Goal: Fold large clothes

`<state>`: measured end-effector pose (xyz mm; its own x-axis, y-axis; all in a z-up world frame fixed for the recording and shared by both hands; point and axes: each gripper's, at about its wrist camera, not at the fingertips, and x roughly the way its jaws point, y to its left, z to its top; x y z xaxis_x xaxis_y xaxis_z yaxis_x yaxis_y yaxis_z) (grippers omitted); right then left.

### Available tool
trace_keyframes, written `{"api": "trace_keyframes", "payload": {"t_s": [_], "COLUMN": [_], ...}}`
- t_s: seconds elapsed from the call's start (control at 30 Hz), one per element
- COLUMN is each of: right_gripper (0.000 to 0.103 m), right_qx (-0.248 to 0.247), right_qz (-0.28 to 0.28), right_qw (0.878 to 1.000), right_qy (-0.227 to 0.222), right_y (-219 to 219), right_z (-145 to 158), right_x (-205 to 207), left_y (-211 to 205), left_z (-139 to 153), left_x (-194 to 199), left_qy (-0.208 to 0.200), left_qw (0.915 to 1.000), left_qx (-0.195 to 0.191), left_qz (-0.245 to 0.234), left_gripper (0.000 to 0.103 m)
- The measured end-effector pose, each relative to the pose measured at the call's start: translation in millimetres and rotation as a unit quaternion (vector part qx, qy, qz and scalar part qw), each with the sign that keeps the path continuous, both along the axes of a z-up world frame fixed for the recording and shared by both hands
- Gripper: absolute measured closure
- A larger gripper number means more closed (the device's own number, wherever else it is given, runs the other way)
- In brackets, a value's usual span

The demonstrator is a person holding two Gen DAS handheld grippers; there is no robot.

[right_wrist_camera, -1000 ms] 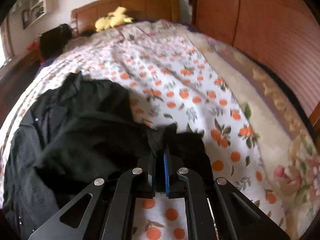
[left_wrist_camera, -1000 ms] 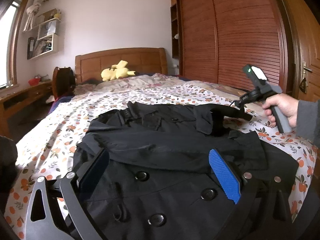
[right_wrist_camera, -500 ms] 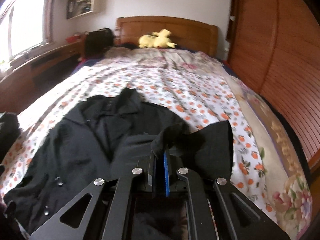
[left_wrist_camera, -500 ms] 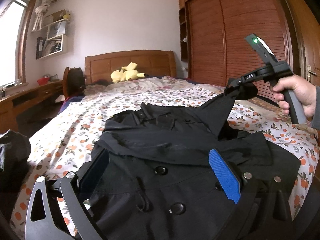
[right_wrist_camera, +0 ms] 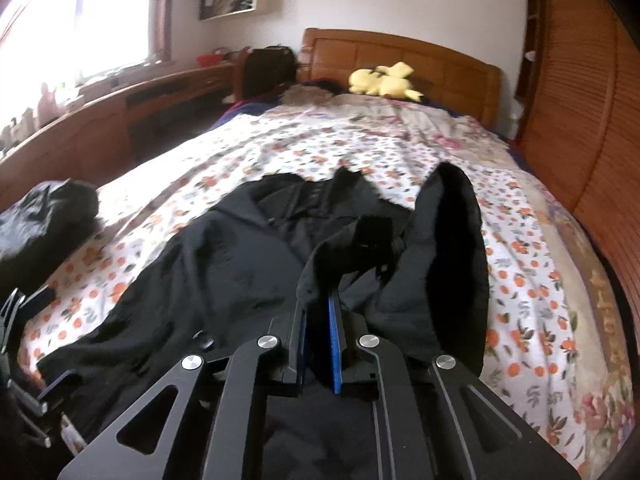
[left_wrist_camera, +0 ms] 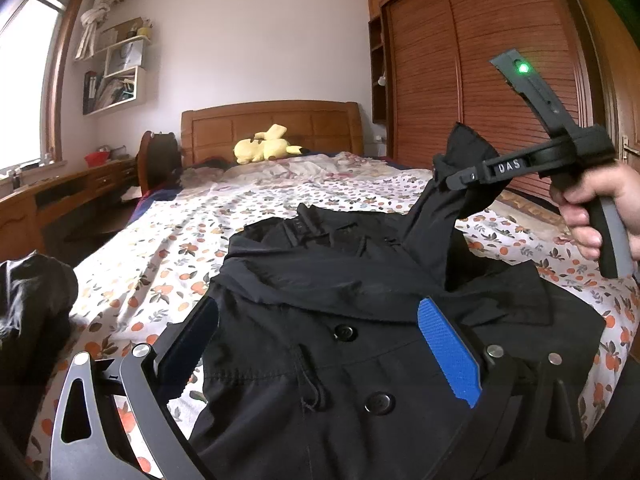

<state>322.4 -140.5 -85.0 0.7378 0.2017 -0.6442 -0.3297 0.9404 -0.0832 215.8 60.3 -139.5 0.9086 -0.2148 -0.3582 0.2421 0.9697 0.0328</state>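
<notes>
A black buttoned coat point(left_wrist_camera: 320, 280) lies spread on the flowered bedspread point(left_wrist_camera: 168, 240). My left gripper point(left_wrist_camera: 320, 344) hovers low over the coat's front, open wide, nothing between its blue pads point(left_wrist_camera: 448, 352). At the right a hand holds my right gripper point(left_wrist_camera: 440, 168) up over the coat's right side, with the coat's sleeve point(left_wrist_camera: 436, 220) hanging from its tips. In the right wrist view the sleeve point(right_wrist_camera: 448, 240) drapes ahead of the right gripper point(right_wrist_camera: 318, 304). Its jaws are opening slightly, with the cuff fabric still pinched between them above the coat point(right_wrist_camera: 224, 264).
A yellow plush toy point(left_wrist_camera: 266, 147) lies by the wooden headboard point(left_wrist_camera: 272, 124). Another dark garment point(left_wrist_camera: 32, 300) is bunched at the bed's left edge. A wooden wardrobe point(left_wrist_camera: 500, 80) lines the right side, and a desk point(left_wrist_camera: 60, 200) stands under the window at left.
The right gripper has lifted the sleeve off the bedspread and swung it up and in over the coat. The left gripper has shifted a little over the coat's front.
</notes>
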Motion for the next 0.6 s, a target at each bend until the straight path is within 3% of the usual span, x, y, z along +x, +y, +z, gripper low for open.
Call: {"api": "trace_keyframes", "payload": {"t_s": [0.03,0.1,0.17,0.3,0.6], "right_gripper": [0.094,0.077,0.071,0.065,0.063], "right_qx": [0.001,0.004,0.013,0.021,0.027], "right_qz": [0.007,0.018,0.029,0.048,0.043], "right_qw": [1.0,1.0,0.999,0.999,0.999], "right_qy": [0.003,0.007,0.008,0.003,-0.007], "right_y": [3,9,12,17,2], "right_z": [-2,-2,-1,8,8], "right_x": [-3,-9,-16,-31,-48], "left_y": [0,0,-1,-1,4], "left_z": [0,-1,-1,-1,2], "left_x": [0,0,1,3,4], "left_qy": [0.0,0.001,0.002,0.003,0.0], "left_qw": [1.0,1.0,1.0,1.0,1.0], "left_qx": [0.0,0.001,0.003,0.005,-0.005], "left_qz": [0.0,0.0,0.001,0.003,0.009], "left_gripper": [0.003,0.003,0.003,0.003,0.003]}}
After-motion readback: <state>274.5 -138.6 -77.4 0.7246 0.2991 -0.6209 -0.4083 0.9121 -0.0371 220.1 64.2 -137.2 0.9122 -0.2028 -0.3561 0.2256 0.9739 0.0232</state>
